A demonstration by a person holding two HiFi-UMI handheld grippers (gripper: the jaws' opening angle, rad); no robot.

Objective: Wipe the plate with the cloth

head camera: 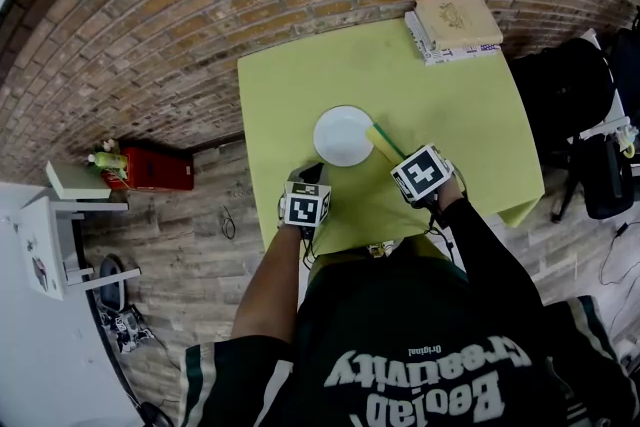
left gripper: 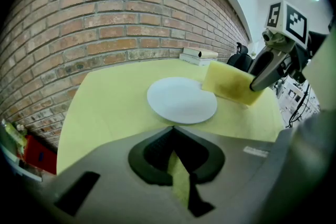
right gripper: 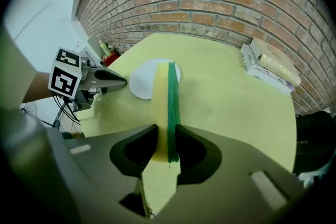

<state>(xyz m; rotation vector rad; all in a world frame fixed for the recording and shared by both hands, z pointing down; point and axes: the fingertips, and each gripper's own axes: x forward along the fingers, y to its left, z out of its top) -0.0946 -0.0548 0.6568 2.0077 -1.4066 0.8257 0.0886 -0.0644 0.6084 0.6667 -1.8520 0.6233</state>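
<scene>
A white plate (head camera: 343,135) (left gripper: 181,99) (right gripper: 142,81) lies near the middle of the yellow-green table (head camera: 460,105). My right gripper (head camera: 398,158) (right gripper: 167,136) is shut on a yellow sponge with a green scouring side (head camera: 384,143) (left gripper: 231,84) (right gripper: 167,97). It holds the sponge on edge, with the far end over the plate's right rim. My left gripper (head camera: 312,172) (left gripper: 172,131) hovers just short of the plate's near edge, shut with nothing between its jaws. In the right gripper view the left gripper (right gripper: 107,80) points at the plate from the left.
A stack of books (head camera: 455,27) (right gripper: 270,65) sits at the table's far right corner. A brick wall runs behind the table. On the floor stand a red box (head camera: 155,170) at the left and black bags (head camera: 565,85) at the right.
</scene>
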